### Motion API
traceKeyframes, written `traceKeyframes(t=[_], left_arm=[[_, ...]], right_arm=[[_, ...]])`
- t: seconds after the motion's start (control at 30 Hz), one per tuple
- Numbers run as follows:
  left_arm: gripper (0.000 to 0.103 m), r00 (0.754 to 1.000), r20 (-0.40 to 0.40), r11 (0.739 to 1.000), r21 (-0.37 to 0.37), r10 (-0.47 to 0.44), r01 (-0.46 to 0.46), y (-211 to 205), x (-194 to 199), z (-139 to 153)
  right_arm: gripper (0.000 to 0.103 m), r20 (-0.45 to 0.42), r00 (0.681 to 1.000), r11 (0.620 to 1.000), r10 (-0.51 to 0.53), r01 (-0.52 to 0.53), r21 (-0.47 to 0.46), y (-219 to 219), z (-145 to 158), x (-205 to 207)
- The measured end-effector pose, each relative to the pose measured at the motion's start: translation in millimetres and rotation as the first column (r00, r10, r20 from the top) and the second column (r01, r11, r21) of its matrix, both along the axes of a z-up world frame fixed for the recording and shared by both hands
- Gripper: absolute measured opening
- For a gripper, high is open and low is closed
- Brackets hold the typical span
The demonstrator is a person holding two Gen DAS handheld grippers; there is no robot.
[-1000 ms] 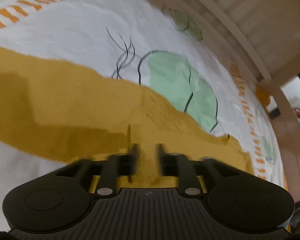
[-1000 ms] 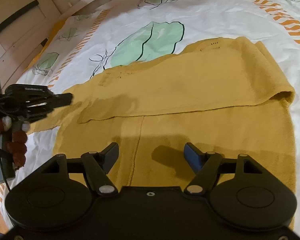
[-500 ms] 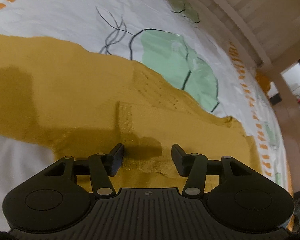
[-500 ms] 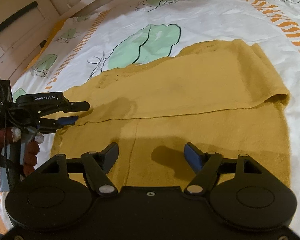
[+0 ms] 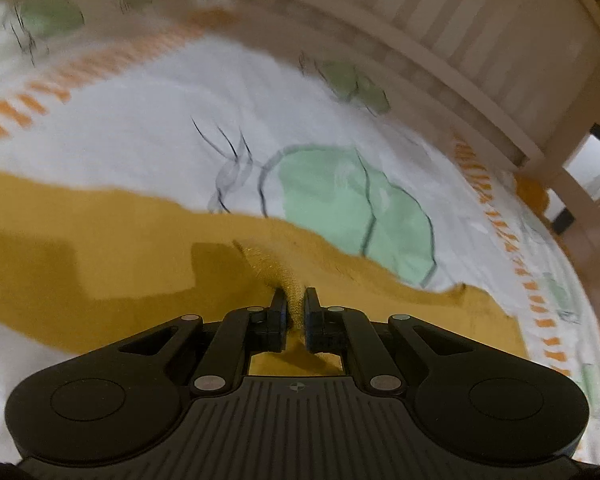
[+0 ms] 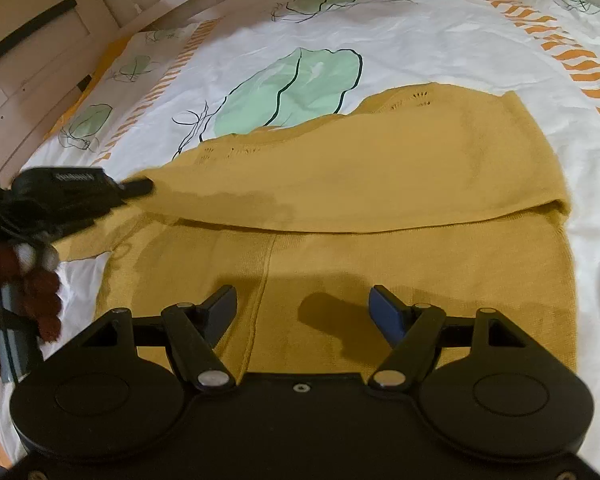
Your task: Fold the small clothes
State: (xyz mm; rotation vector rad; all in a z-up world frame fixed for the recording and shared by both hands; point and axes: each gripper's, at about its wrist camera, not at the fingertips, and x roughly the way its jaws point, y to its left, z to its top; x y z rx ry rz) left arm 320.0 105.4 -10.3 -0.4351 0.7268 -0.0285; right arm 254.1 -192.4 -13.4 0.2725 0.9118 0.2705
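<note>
A white bedsheet (image 6: 420,40) printed with green leaves and orange stripes covers the bed, and on it lies the mustard knit garment (image 6: 380,168), spread flat across the middle of the sheet. Its far half is already turned over the near half, the folded edge running crossways through the right wrist view, so one fold looks done while the piece remains wide and long. At least one more fold across its width appears to be left before it makes a compact stack. At the garment's left end, the left gripper (image 5: 295,307) has its jaws pinched nearly together on a small ridge of the yellow knit, which bunches up between the pads. This looks like the pickup for the next fold. The right gripper (image 6: 302,304) hangs over the near layer with its jaws spread wide and nothing between them, not touching the cloth as far as can be told.
</note>
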Motion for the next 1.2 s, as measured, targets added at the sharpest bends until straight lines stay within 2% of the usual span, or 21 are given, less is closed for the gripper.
traceKeyframes(t=[0.17, 0.37, 0.53, 0.7, 0.83, 0.93, 1.1, 1.2], left_arm=[[0.008, 0.996, -0.086, 1.0, -0.002, 0.005, -0.005, 8, 8, -18], [0.014, 0.983, -0.178, 0.996, 0.08, -0.03, 0.045, 4, 12, -37], [0.021, 0.988, -0.152, 0.99, 0.134, -0.023, 0.044, 11, 8, -30], [0.022, 0.992, -0.119, 0.996, 0.086, 0.04, -0.03, 27, 10, -25], [0.022, 0.99, -0.093, 0.985, 0.151, 0.104, -0.089, 33, 8, -16], [0.023, 0.984, -0.097, 0.977, 0.168, 0.147, -0.129, 40, 6, -15], [0.032, 0.986, -0.127, 0.983, 0.163, 0.106, -0.084, 38, 8, -17], [0.037, 0.987, -0.108, 0.984, 0.147, 0.119, -0.103, 44, 5, -13]], right_arm=[[0.076, -0.005, 1.0, 1.0, -0.011, 0.01, -0.019, 0, -4, 1], [0.077, 0.0, 0.998, 0.996, -0.062, 0.062, -0.061, -17, -8, 4], [0.078, -0.016, 0.991, 0.989, -0.134, 0.133, -0.063, -39, -13, 8], [0.081, -0.014, 0.99, 0.987, -0.138, 0.136, -0.081, -39, -13, 7], [0.083, -0.012, 0.992, 0.988, -0.125, 0.123, -0.097, -38, -12, 6], [0.084, -0.014, 0.992, 0.988, -0.124, 0.122, -0.1, -37, -12, 7], [0.1, -0.016, 0.995, 0.988, -0.102, 0.099, -0.121, -30, -15, 7], [0.102, -0.023, 0.996, 0.982, -0.09, 0.085, -0.166, -21, -17, 7]])
